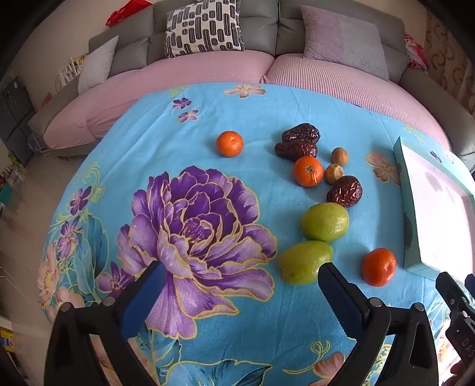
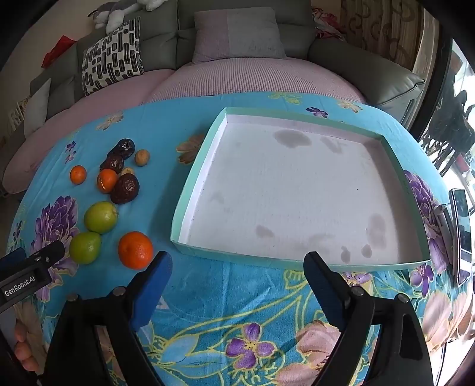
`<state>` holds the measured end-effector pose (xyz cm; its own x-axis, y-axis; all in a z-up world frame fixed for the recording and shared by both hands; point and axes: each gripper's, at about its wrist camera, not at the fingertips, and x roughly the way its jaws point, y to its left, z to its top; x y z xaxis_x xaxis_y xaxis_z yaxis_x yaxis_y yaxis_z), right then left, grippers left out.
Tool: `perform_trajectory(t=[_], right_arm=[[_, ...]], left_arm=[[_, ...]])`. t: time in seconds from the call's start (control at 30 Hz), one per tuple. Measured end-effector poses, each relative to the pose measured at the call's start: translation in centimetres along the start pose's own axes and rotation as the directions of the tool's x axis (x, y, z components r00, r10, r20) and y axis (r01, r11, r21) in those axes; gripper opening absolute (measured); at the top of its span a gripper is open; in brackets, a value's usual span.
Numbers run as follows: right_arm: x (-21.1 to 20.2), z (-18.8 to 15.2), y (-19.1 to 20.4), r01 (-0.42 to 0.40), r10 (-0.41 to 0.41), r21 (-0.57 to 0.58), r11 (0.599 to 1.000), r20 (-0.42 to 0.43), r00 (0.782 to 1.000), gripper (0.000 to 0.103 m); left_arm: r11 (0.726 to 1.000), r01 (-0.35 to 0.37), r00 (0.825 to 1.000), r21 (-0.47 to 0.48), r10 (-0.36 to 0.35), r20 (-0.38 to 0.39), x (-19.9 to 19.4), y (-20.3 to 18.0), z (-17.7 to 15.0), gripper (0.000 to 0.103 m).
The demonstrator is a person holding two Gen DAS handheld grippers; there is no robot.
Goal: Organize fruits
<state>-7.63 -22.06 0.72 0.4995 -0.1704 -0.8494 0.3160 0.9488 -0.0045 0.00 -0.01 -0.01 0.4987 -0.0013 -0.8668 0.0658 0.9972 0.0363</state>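
Fruits lie on a blue flowered cloth [image 1: 225,190]. In the left wrist view there are three tangerines [image 1: 379,266] [image 1: 308,171] [image 1: 229,143], two green fruits [image 1: 324,222] [image 1: 304,262], three dark red dates [image 1: 345,191] and two small brown fruits [image 1: 339,156]. My left gripper [image 1: 242,274] is open and empty, just in front of the near green fruit. The shallow teal box [image 2: 394,262] with a white floor holds nothing. My right gripper [image 2: 237,267] is open and empty at the box's near edge, the near tangerine [image 2: 135,250] left of it.
A grey sofa with pink covers [image 1: 184,71] and cushions [image 1: 204,28] stands behind the table. A phone-like object [image 2: 461,231] lies at the table's right edge. The left gripper's body [image 2: 26,273] shows at the left of the right wrist view.
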Motion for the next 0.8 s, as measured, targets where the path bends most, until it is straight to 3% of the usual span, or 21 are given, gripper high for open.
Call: perform_trajectory(t=[0.8], right_arm=[[-0.10,0.09,-0.04,-0.004,0.004,0.001,1.000,0.003,1.000,0.090]], left_arm=[[1.000,0.002,1.000,-0.001,-0.002,0.005,0.31,-0.77,-0.28,0.103]])
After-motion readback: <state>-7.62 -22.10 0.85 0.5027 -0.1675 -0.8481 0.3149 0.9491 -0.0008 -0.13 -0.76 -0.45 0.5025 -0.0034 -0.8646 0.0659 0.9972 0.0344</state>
